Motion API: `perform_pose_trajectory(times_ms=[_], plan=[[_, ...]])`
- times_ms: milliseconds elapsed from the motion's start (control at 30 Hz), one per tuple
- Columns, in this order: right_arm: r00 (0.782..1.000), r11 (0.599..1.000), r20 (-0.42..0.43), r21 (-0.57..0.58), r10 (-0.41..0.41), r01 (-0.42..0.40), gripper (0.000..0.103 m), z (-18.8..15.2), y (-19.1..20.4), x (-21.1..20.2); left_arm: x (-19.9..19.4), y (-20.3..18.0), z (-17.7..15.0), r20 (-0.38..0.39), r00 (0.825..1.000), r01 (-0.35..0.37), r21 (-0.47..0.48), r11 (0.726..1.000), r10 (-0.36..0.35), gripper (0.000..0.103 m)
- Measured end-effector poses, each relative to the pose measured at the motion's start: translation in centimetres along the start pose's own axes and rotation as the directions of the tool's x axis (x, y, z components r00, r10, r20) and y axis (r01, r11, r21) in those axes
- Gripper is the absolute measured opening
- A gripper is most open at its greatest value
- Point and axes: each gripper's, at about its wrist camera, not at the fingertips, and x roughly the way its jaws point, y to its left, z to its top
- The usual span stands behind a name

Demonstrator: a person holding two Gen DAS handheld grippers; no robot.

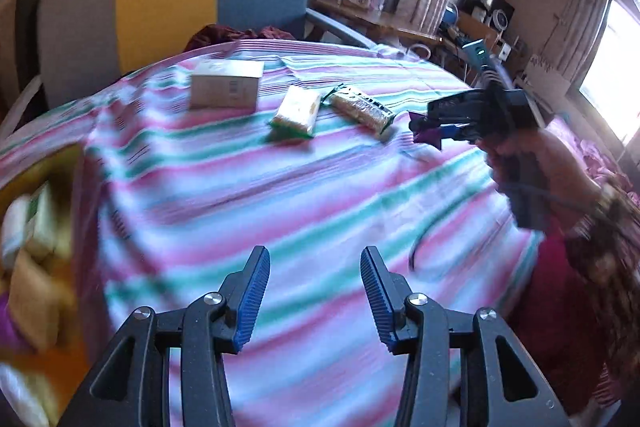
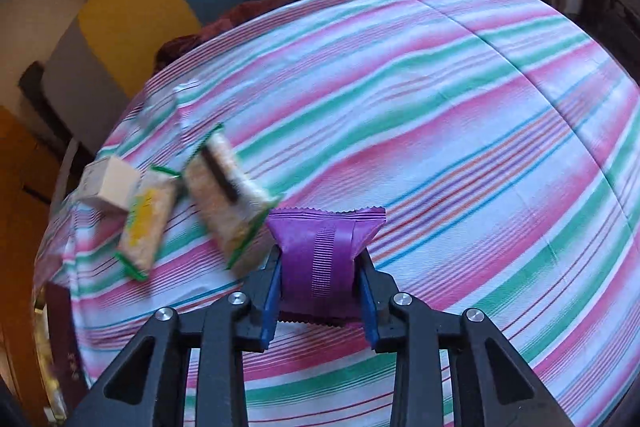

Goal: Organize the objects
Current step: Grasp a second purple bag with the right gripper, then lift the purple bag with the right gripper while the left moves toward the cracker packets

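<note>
My right claw [image 2: 320, 287] clenches the purple packet [image 2: 320, 251] (above the striped worktop [image 2: 480, 147]); my left claw [image 1: 316, 291] hangs released.

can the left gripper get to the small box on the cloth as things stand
Probably yes. The left gripper is open and empty, and only bare striped cloth lies between it and the box. The snack packets sit off to one side.
</note>
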Motion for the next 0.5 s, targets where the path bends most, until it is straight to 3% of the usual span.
perform_pose_trajectory(times_ms=[67,200,400,500], plan=[[1.0,1.0,-0.022,-0.006,-0.004,0.004,0.034,-0.2,-0.1,0.1,2.7,-0.5,2.4,-0.019,1.0,-0.004,0.018,1.0,0.004,0.057],[0.998,1.0,-0.062,-0.015,-0.004,0.003,0.034,-0.3,-0.4,1.1,7.3,-0.9,6.6,-0.027,0.999,-0.027,0.044,0.999,0.029,0.058],[0.997,0.999,-0.072,-0.051,-0.023,0.02,0.034,-0.5,0.2,1.0,13.4,-1.6,11.0,-0.045,0.985,-0.16,0.143,0.977,0.168,0.061],[0.997,0.999,-0.08,-0.043,-0.016,0.012,0.034,-0.1,0.0,1.2,16.9,-1.6,11.6,-0.096,0.959,-0.244,0.19,0.951,0.265,0.061]])
